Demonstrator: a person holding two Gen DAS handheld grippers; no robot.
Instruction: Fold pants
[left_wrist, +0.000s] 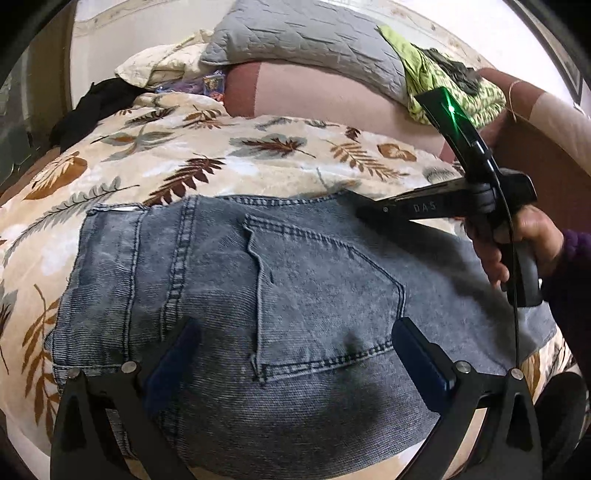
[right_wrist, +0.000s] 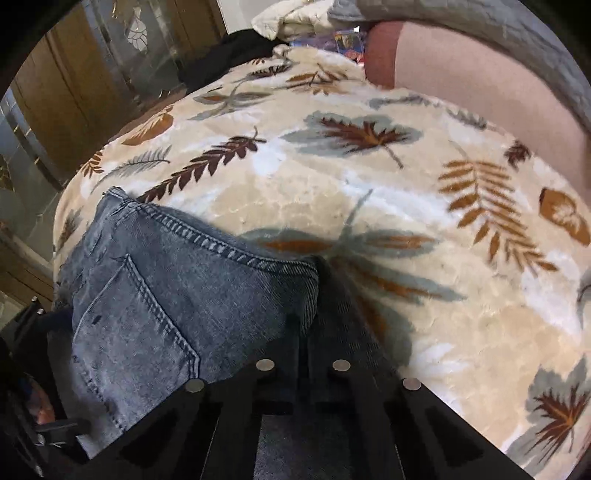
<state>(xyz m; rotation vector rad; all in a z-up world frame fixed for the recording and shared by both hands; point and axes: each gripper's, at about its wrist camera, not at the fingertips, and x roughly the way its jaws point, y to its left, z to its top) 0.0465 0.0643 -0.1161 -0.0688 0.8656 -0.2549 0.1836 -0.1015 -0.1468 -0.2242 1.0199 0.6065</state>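
Grey-blue jeans (left_wrist: 295, 288) lie folded on a leaf-print blanket (left_wrist: 258, 158), back pocket up. My left gripper (left_wrist: 295, 339) is open, its blue-padded fingers (left_wrist: 417, 350) spread just above the denim near the pocket. My right gripper (left_wrist: 354, 206) shows in the left wrist view, held in a hand, its tip at the jeans' far right edge. In the right wrist view the right gripper (right_wrist: 310, 295) is shut on the edge of the jeans (right_wrist: 166, 295), with a fold of denim pinched between the fingers.
A grey quilted pillow (left_wrist: 306, 40), a pink cushion (left_wrist: 314, 96) and green clothing (left_wrist: 443, 77) lie at the back of the bed. Black cloth (left_wrist: 96, 107) lies at the far left. Wooden and glass doors (right_wrist: 74, 81) stand beyond the bed's left edge.
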